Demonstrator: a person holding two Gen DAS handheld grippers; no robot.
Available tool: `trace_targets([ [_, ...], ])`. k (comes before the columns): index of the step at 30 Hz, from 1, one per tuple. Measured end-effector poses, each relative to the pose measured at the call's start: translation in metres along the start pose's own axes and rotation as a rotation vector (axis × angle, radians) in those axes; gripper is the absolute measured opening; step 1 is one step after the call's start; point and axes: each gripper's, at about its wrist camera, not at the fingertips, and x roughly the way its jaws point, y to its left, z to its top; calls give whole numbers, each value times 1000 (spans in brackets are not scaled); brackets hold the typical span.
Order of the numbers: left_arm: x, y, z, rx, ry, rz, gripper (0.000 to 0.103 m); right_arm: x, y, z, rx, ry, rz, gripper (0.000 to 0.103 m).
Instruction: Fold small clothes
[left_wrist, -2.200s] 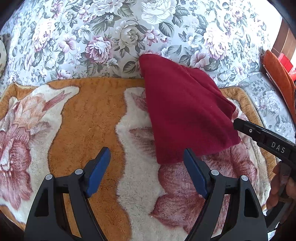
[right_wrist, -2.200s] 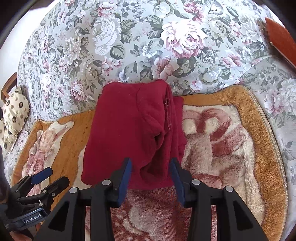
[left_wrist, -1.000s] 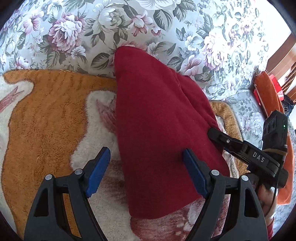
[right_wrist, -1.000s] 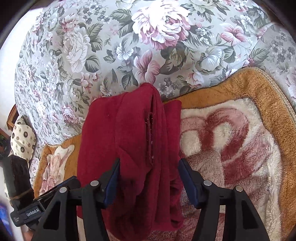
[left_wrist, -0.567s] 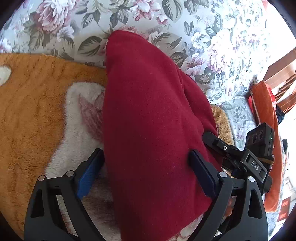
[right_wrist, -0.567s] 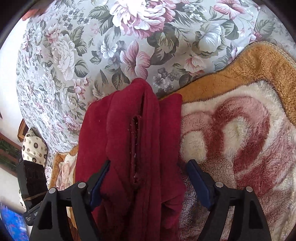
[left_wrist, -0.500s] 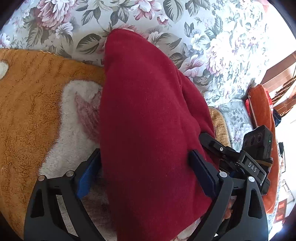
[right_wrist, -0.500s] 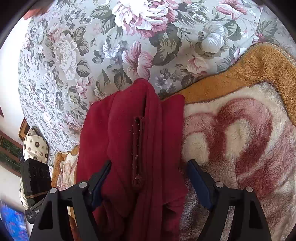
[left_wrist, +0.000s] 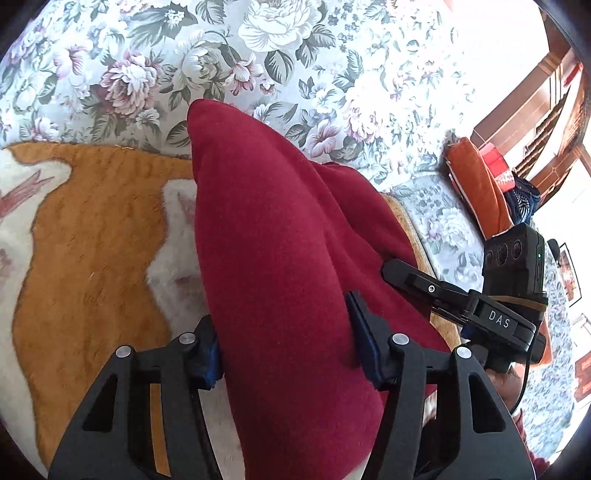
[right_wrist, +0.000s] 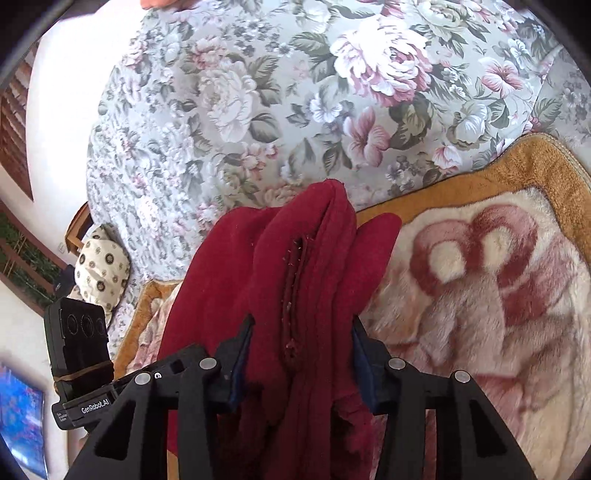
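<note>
A folded dark red garment (left_wrist: 280, 258) lies on a plush orange and cream blanket (left_wrist: 92, 236). My left gripper (left_wrist: 286, 341) has its blue-padded jaws closed in on the garment's near end from both sides. The right gripper's body (left_wrist: 465, 306) shows at its right edge. In the right wrist view the same garment (right_wrist: 295, 280) shows bunched folds and a seam, and my right gripper (right_wrist: 301, 350) squeezes its near end between its jaws. The left gripper's body (right_wrist: 88, 369) shows at lower left.
A grey floral bedspread (left_wrist: 258, 55) lies beyond the blanket. An orange cushion (left_wrist: 480, 188) and wooden furniture (left_wrist: 546, 110) are at the far right. A spotted cream pillow (right_wrist: 101, 266) lies at the left in the right wrist view.
Both grippers moved forward over the garment's near end and their jaws narrowed onto it. The garment now bunches between them and looks raised.
</note>
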Motion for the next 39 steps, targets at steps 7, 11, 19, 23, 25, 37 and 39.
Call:
trace_targets([
  [7,-19,12,-72,29,125,135,63,1,10,-82,12,142,-102,52],
  [11,-47,5,-78,48,52,236,66,-35,26,-81,6,42,-123,53],
  [19,-45,-13,-77,126,30,361,66,-17,94,-62,-246,26,-164,38],
  [23,-31,-11,-77,115,29,362,70,28,79,-60,-303,108,-342,23],
  [25,-28,-9,-76,102,26,349,72,37,57,-59,-269,113,-341,16],
  [37,-30,-13,-81,76,7,389,72,-23,94,-104,-348,97,-325,18],
  [39,-31,-15,-83,77,-5,395,72,-5,85,-119,-376,155,-399,19],
])
